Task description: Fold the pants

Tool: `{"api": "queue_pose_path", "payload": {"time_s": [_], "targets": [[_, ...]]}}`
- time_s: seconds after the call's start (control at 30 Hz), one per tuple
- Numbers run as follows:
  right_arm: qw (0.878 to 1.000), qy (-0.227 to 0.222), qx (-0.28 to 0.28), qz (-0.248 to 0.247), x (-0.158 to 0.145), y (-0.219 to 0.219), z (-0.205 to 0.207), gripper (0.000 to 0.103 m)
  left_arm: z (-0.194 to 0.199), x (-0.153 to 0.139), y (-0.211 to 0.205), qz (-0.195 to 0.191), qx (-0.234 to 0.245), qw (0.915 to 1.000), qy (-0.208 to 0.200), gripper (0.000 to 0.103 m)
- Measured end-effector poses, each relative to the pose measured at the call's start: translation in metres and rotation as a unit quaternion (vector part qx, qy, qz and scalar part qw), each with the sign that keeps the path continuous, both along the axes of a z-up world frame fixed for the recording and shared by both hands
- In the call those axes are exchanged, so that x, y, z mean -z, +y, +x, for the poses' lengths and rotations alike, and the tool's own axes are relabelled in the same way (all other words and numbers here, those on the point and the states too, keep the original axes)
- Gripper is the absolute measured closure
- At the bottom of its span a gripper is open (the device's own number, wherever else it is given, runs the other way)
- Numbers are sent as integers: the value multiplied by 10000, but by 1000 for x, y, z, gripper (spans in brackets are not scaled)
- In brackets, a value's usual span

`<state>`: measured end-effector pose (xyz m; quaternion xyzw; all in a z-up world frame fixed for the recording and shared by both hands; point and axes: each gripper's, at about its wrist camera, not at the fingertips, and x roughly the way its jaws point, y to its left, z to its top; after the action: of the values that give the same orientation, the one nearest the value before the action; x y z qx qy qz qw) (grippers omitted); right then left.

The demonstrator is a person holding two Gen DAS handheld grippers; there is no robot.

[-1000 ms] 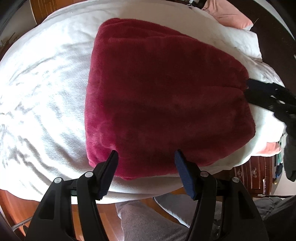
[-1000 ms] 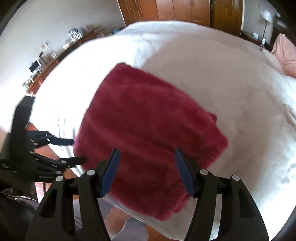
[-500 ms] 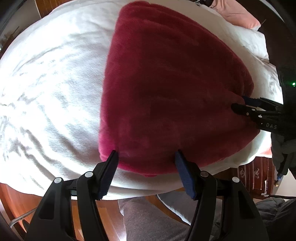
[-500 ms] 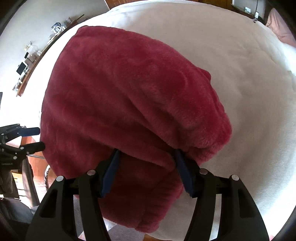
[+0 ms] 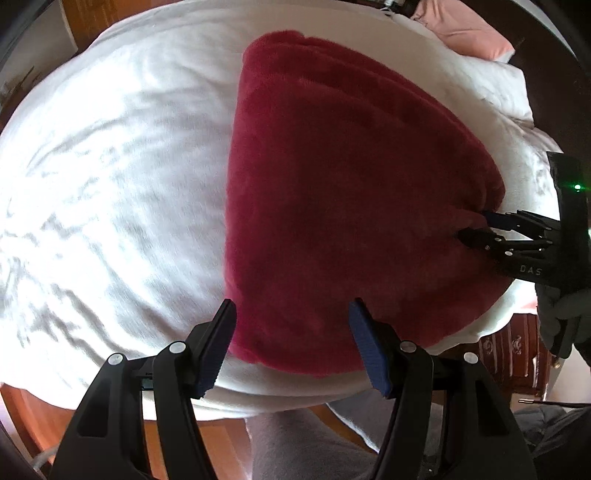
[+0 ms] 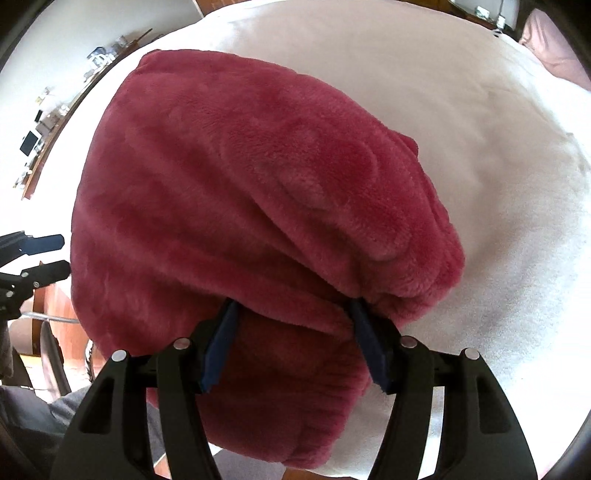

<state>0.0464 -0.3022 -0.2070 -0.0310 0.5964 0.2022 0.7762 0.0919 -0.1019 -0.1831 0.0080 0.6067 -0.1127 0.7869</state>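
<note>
The folded dark red fleece pants [image 5: 343, 192] lie on a white bed cover [image 5: 118, 177]. My left gripper [image 5: 291, 308] hangs open just above their near edge, its left finger at the near left corner and nothing pinched. My right gripper [image 6: 291, 308] is open at the other side of the pants [image 6: 240, 184], its fingertips tucked under an overhanging fold of fleece, with a lower layer between the jaws. From the left wrist view the right gripper [image 5: 480, 227] pokes into the pants' right edge. The left gripper [image 6: 55, 255] shows at the left of the right wrist view.
Pink pillows [image 5: 465, 29] lie at the far end of the bed. A person's grey-trousered leg [image 5: 295, 446] stands against the bed's near edge above a wooden floor. A carved wooden cabinet [image 5: 513, 354] is at the right, and a cluttered shelf [image 6: 55, 122] runs along the wall.
My right gripper has come down onto the pants, and its fingertips have gone under the fold. My left gripper has shifted toward the pants' near left corner.
</note>
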Motion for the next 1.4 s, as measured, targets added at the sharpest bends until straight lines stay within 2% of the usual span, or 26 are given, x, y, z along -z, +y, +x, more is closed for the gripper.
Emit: {"api": "queue_pose_path", "payload": {"time_s": [0.13, 0.37, 0.87, 1.0, 1.07, 1.17, 1.2, 1.3, 1.4], "targets": [[9997, 44, 184, -154, 0, 10, 5, 38, 18, -10, 9, 159, 255, 9994, -162, 40], [9976, 119, 550, -415, 5, 29, 14, 34, 49, -25, 32, 151, 533, 9979, -337, 40], [9883, -60, 1090, -1062, 11, 89, 12, 32, 92, -25, 53, 148, 1192, 9917, -456, 40], [9870, -53, 1091, -1176, -3, 101, 13, 32, 101, -21, 47, 122, 1248, 9910, -468, 40], [9876, -158, 1168, -1032, -21, 106, 9, 32, 103, -21, 44, 75, 1257, 9909, -473, 40], [9853, -306, 1554, -641, -46, 101, 4, 32, 106, -21, 40, -76, 1289, 9906, -456, 25], [9827, -370, 1741, -506, -54, 96, 3, 31, 106, -21, 37, -106, 1314, 9900, -497, 24], [9734, -469, 2236, -151, -66, 79, -1, 23, 106, -20, 29, -70, 1369, 9891, -531, 24], [9666, -295, 2542, 108, -59, 68, -1, 19, 108, -15, 20, -96, 1350, 9897, -457, 19]]}}
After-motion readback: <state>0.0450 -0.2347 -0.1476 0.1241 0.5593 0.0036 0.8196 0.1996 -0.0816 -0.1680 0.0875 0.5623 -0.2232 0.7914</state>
